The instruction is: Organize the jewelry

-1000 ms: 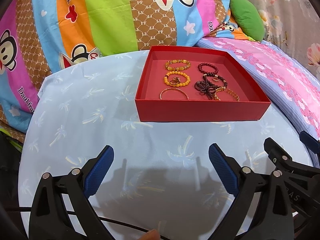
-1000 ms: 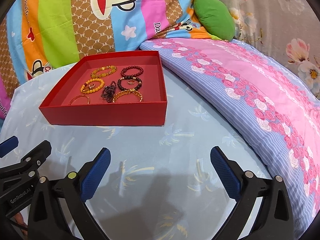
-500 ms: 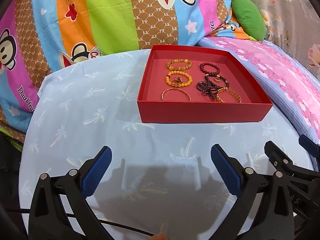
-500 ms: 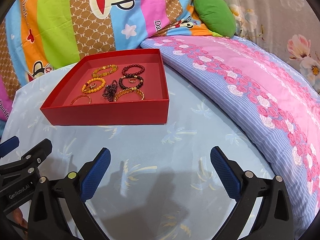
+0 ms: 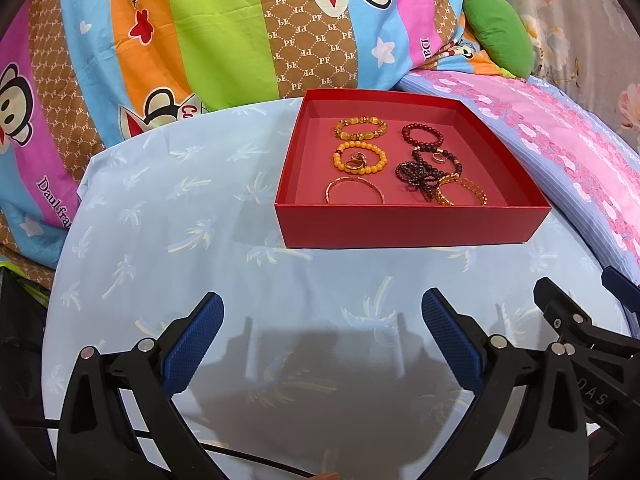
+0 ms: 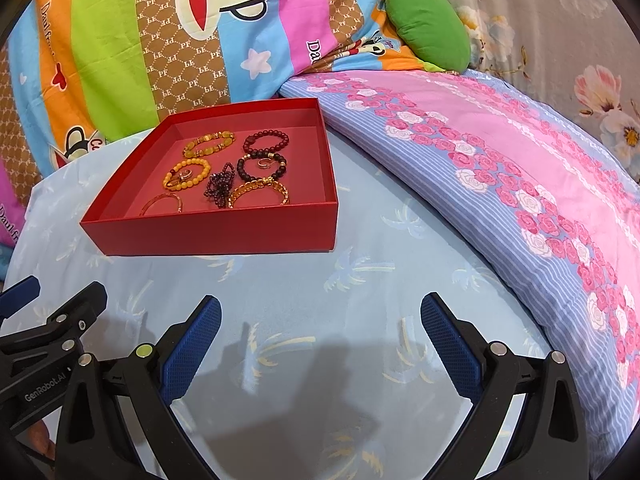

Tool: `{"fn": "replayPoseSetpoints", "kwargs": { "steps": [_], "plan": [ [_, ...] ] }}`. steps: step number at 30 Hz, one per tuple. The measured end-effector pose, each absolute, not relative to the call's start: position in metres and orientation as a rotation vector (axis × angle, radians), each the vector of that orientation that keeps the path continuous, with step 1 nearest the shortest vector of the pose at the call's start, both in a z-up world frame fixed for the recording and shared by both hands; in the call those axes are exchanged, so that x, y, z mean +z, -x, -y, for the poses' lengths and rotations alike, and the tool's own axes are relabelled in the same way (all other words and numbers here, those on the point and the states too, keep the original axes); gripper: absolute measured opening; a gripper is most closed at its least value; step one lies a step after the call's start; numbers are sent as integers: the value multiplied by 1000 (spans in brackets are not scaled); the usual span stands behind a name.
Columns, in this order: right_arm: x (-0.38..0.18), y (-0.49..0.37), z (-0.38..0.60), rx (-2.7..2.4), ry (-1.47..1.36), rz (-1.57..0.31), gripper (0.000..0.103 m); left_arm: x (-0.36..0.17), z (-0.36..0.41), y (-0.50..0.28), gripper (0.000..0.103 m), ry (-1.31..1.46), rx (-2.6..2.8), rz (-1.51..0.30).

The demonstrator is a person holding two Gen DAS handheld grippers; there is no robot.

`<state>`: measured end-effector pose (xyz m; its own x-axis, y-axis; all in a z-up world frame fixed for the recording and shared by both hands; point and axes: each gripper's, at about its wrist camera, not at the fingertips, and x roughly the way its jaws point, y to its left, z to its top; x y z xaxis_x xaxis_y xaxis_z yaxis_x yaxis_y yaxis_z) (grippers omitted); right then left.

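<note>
A shallow red box (image 5: pixel 408 228) (image 6: pixel 216 232) sits on a round table under a light blue cloth. Inside lie several bracelets: yellow bead ones (image 5: pixel 360 156) on the left, dark red bead ones (image 5: pixel 424 136) on the right, a thin gold bangle (image 5: pixel 354 191) at the front, and small rings. My left gripper (image 5: pixel 322 344) is open and empty, hovering over the cloth in front of the box. My right gripper (image 6: pixel 320 344) is open and empty, in front and right of the box. Each gripper shows at the other view's edge.
The blue palm-print cloth (image 5: pixel 168 216) covers the table, whose edge curves off at left. A striped cartoon quilt (image 5: pixel 224 28) lies behind. A pink rose-print pillow (image 6: pixel 500 168) runs along the right, and a green cushion (image 6: pixel 428 28) sits at the back.
Both grippers have pulled slightly up and back, so the box sits a little higher in both views. Jaws stay open. Nothing in the box moved.
</note>
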<state>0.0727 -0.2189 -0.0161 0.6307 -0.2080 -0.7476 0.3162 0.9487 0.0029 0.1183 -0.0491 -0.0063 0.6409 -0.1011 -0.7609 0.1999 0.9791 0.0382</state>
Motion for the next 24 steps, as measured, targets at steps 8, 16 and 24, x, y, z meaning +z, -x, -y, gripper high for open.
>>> {"fn": "replayPoseSetpoints", "kwargs": {
  "steps": [8,16,24],
  "plan": [
    [-15,-76,220,-300,-142,-836,96,-8,50,-120,95,-130,-165,-860],
    [-15,-77,220,-299,-142,-836,96,-9,50,-121,95,-140,-158,-864],
    [-15,-77,220,-299,-143,-836,96,-9,49,-122,95,-143,-155,-864]
  ]
}}
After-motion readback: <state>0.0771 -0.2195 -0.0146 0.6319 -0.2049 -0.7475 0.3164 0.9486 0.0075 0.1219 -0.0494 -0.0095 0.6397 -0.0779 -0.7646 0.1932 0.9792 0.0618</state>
